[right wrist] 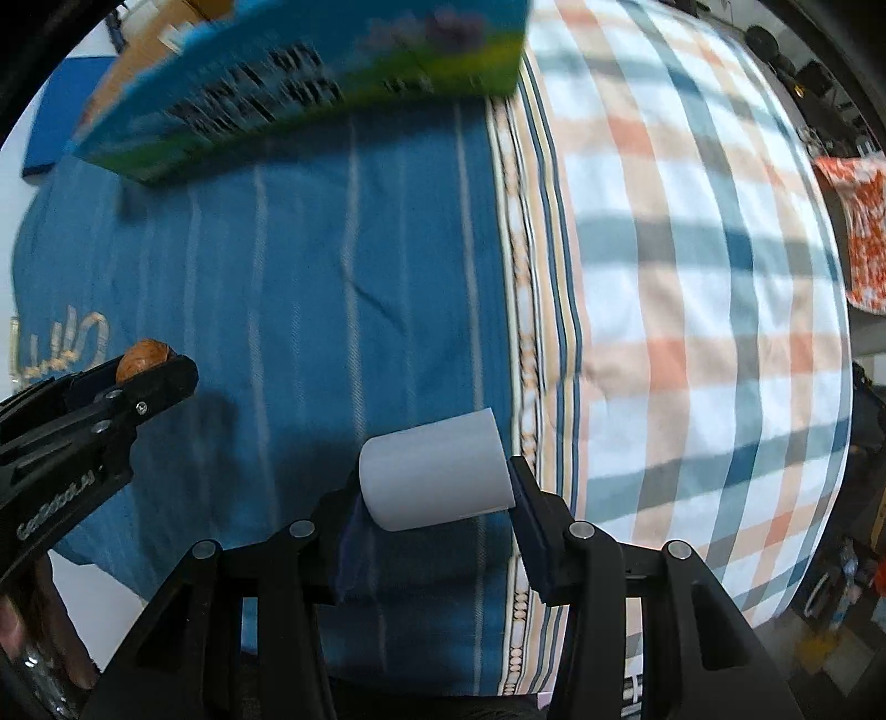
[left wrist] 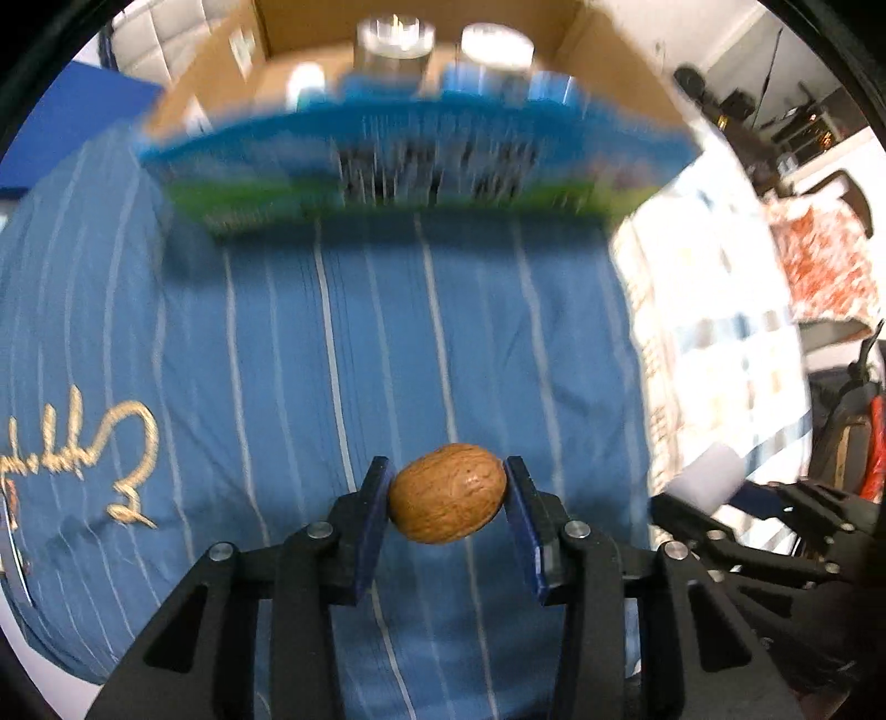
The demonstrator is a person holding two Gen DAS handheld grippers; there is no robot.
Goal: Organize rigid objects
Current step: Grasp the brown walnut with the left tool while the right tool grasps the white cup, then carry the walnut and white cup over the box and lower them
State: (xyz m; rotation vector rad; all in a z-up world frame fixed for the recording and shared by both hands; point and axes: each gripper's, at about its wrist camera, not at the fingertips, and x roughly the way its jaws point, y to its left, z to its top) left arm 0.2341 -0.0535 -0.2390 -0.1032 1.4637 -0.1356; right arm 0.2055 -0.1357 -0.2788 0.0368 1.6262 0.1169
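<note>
left tool: clamped on a brown walnut, held off the striped blue blanket
ahead: blurry blue-green box, cardboard box behind it holding two clear jars
right edge: other tool gripping something white

The box lies on the striped cloth, and the two jars stand behind it inside the carton.

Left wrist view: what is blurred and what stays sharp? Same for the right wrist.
Left wrist view: the blue-green box is motion-smeared; the walnut in the left gripper is crisp. Right wrist view: box smeared again; the white cylinder in the right gripper stays sharp.
</note>
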